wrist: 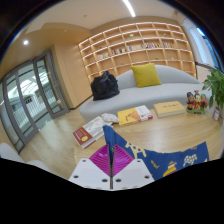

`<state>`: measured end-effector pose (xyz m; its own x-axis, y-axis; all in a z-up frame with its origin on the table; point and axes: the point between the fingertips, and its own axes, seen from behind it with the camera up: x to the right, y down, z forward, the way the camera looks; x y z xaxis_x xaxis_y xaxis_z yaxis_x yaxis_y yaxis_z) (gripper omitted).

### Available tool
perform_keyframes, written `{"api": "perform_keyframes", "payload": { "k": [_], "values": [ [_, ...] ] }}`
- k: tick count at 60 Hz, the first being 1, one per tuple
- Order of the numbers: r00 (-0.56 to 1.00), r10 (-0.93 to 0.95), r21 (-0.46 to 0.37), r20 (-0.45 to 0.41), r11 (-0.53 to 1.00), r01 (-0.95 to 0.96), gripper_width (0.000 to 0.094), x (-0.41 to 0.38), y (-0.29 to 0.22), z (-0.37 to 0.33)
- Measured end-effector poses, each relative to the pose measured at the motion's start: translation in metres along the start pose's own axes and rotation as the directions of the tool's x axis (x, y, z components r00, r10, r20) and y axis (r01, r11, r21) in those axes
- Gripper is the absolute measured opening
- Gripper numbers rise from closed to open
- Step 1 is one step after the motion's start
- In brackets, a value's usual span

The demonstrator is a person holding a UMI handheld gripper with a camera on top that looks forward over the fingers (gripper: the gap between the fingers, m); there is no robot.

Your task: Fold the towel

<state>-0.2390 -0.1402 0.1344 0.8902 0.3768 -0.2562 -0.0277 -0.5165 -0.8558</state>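
A blue towel (172, 160) with yellow and white patterns hangs raised above the wooden table (60, 140) and stretches from the fingers off to the right. My gripper (111, 152) is shut on the towel's edge. A thin blue strip of the cloth runs up between the two magenta pads (100, 158), which are pressed together on it. The lower part of the towel is hidden below the fingers.
Several books and picture cards lie on the table beyond the fingers: a red book (83, 135), a white one (102, 125), a yellow one (129, 116) and another (169, 107). A grey sofa (175, 88) with a yellow cushion (147, 75) and a black bag (104, 86) stands behind, with a plant (214, 90) to its right.
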Motion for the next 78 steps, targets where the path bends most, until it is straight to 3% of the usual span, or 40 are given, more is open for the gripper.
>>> {"api": "perform_keyframes", "payload": {
  "k": [5,11,23,27,32,34,43,58,78],
  "values": [
    [1.0,0.011,0.06,0.0,0.998,-0.011,0.0015,0.034,-0.038,-0.023],
    [0.995,-0.001,0.074,-0.104,0.997,0.009,0.002,0.117,-0.053,-0.036],
    [0.954,-0.016,-0.037,-0.299,0.999,0.005,0.0033,0.277,-0.007,-0.053],
    [0.946,-0.022,-0.059,-0.324,0.998,0.003,0.0163,0.314,0.01,-0.054],
    [0.926,-0.032,-0.101,-0.376,0.995,-0.006,0.0581,0.355,0.029,-0.064],
    [0.915,-0.037,-0.101,-0.401,0.995,-0.004,0.0704,0.368,0.03,-0.071],
    [0.879,-0.059,-0.078,-0.474,0.997,0.025,0.0851,0.392,0.019,-0.114],
    [0.869,-0.094,-0.051,-0.486,0.996,0.079,0.0851,0.351,-0.005,-0.192],
    [0.896,-0.121,-0.036,-0.427,0.992,0.117,0.0854,0.281,0.0,-0.267]
  ]
}}
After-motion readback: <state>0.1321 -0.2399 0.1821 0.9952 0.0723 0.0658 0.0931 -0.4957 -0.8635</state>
